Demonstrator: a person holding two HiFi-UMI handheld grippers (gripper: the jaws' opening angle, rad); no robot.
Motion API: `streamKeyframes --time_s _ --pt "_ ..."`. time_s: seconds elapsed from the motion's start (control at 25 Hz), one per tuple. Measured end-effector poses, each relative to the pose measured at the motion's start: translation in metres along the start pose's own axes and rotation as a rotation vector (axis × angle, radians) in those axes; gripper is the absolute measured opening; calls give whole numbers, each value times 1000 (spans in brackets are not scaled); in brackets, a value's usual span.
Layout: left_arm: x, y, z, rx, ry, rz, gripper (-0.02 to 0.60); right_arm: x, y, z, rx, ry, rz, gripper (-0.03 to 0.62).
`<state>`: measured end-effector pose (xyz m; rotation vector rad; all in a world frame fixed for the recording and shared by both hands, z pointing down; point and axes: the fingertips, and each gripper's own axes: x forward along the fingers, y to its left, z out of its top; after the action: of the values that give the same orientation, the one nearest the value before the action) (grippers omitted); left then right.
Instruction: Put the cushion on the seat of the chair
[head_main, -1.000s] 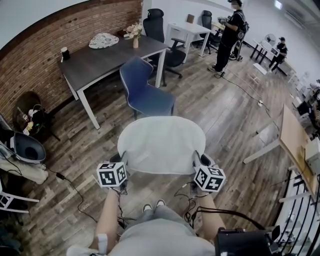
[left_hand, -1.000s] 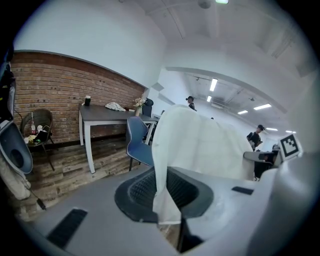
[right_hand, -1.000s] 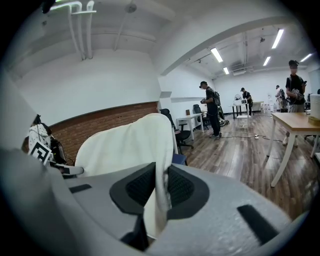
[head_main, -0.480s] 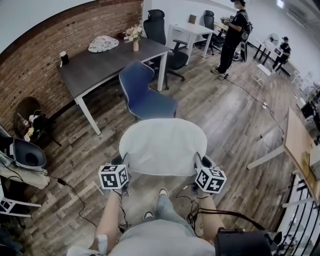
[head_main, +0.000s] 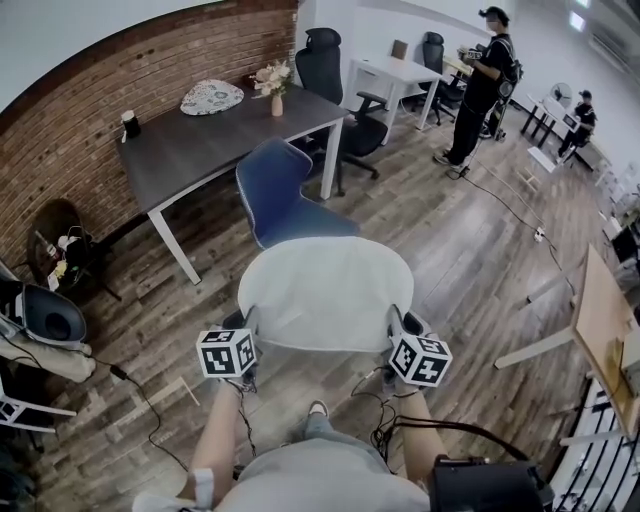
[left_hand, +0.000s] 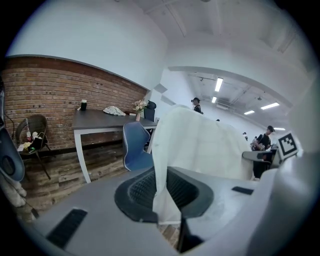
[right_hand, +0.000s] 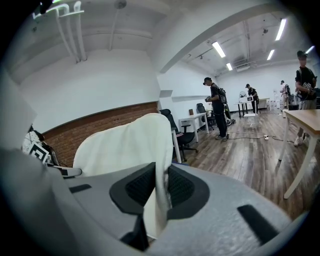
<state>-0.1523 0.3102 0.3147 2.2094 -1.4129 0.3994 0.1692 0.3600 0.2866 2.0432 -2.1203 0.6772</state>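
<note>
A flat, round white cushion (head_main: 326, 290) hangs level in front of me, held by its two near corners. My left gripper (head_main: 247, 322) is shut on its left edge, where the white fabric (left_hand: 165, 165) is pinched between the dark pads. On the opposite edge my right gripper (head_main: 392, 320) is shut too, its pads pressing the cloth (right_hand: 161, 190). The blue chair (head_main: 283, 195) stands just beyond the cushion's far edge, beside the dark table (head_main: 215, 130). The cushion covers the front of its seat.
A black office chair (head_main: 335, 75) and a white desk (head_main: 395, 72) stand farther back. A person (head_main: 485, 85) stands at the far right. A wicker chair (head_main: 55, 240) sits by the brick wall on the left. Cables (head_main: 150, 400) trail on the wooden floor near my feet.
I have walked forward carrying the cushion. The blue chair has come closer and its seat now slides under the cushion's far edge. Both grips stay the same.
</note>
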Motion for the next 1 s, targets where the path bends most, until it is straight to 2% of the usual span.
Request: streamKeyframes --time_s 0.4,0.6,1.0 --pt "64 -15 26 -21 7 14 43 60 -42 30 1 13 32 60" --pt "96 -24 37 -27 4 -6 43 85 -60 47 -7 15 45 60" --pt "145 -11 46 -70 31 -7 44 143 -71 57 -9 51 61 60"
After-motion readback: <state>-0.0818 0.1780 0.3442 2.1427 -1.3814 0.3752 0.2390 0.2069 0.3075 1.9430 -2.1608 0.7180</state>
